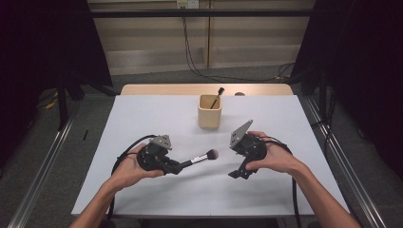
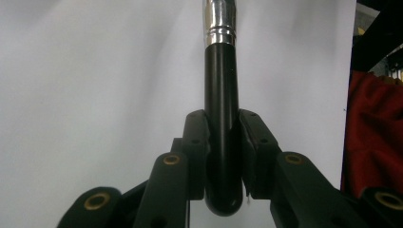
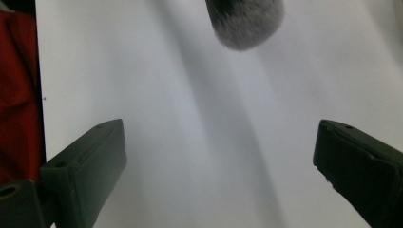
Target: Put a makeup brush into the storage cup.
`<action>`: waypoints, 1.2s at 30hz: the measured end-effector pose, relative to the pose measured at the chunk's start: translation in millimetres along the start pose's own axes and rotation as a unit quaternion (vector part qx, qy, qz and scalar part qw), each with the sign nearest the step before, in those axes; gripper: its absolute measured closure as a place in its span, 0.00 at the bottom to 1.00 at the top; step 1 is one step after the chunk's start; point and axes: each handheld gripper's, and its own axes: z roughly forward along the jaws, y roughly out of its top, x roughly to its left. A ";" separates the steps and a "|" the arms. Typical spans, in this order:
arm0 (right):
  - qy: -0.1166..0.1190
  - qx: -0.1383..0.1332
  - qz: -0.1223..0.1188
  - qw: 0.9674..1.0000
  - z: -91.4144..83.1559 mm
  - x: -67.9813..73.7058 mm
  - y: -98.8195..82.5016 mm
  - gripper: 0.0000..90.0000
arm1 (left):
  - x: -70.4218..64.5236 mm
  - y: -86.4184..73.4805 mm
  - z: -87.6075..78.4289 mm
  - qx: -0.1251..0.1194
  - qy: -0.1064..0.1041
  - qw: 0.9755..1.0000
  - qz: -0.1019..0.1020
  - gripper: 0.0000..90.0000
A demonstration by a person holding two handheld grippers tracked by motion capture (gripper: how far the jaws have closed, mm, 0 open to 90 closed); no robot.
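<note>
My left gripper (image 1: 177,166) is clamped tight on the black handle end of a makeup brush with a shiny silver collar and a fluffy grey head (image 1: 202,157), holding it roughly level just above the white table (image 1: 142,118) with the bristles pointing toward my other hand. My right gripper (image 1: 236,174) has got nothing between its jaws, which are spread wide apart over bare tabletop, and the brush head (image 3: 246,23) sits a bit beyond them, not touching. Further back near the middle of the table there's a pale wooden square cup (image 1: 209,111) with a thin dark brush (image 1: 217,97) leaning in it, well apart from both grippers.
</note>
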 end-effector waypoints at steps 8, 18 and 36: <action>-0.003 -0.032 0.032 0.999 2.0 4.1 -9.5 0.04 | -0.7 -11.8 4.3 -0.025 0.004 1.000 -0.018 0.83; 0.005 -0.070 0.056 0.996 9.6 5.7 -26.9 0.04 | -6.8 -25.2 0.3 -0.054 0.008 0.998 -0.033 0.83; -0.008 -0.149 0.094 0.984 13.5 12.3 -43.5 0.03 | -8.9 -33.9 0.3 -0.110 0.028 0.993 -0.024 0.83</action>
